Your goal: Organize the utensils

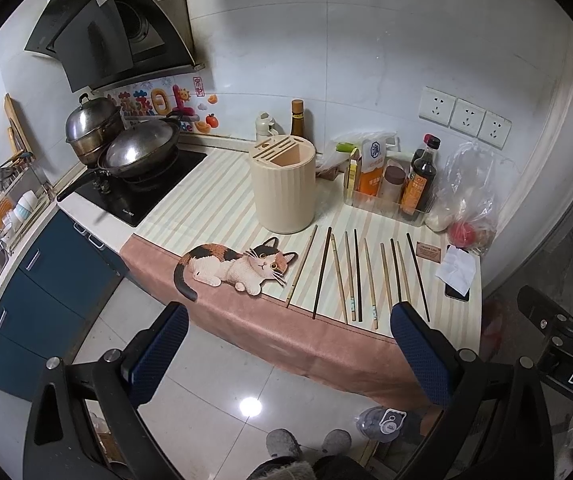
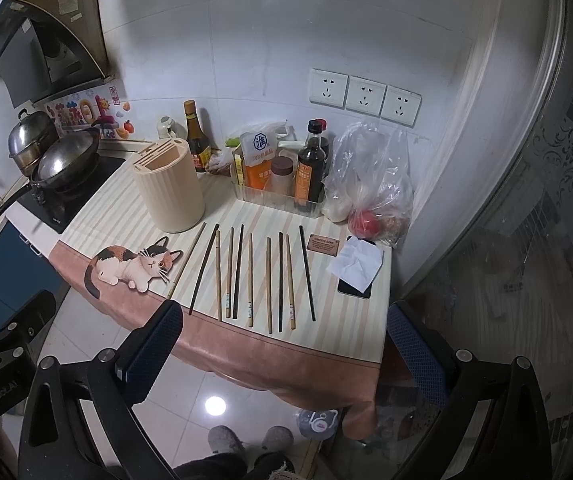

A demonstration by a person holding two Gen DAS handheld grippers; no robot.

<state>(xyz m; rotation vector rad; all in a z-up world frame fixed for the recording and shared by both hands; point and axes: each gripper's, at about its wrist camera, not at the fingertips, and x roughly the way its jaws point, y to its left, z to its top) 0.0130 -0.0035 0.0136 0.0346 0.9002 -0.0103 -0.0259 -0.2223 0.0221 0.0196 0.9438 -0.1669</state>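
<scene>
Several chopsticks (image 1: 358, 276) (image 2: 250, 276), some pale wood and some dark, lie side by side on the striped tablecloth (image 1: 214, 208) (image 2: 342, 320). A cream utensil holder (image 1: 283, 186) (image 2: 171, 186) with slots on top stands upright behind them at the left. My left gripper (image 1: 290, 320) is open and empty, held in front of the table's near edge. My right gripper (image 2: 286, 320) is open and empty, also just short of the near edge. Neither touches a chopstick.
A cat picture (image 1: 238, 268) is printed on the cloth. A clear tray of sauce bottles (image 1: 390, 188), a plastic bag of food (image 1: 470, 208), a phone under white paper (image 1: 458, 272) and a small card (image 1: 428, 249) sit at the right. A stove with wok (image 1: 138, 152) is at the left.
</scene>
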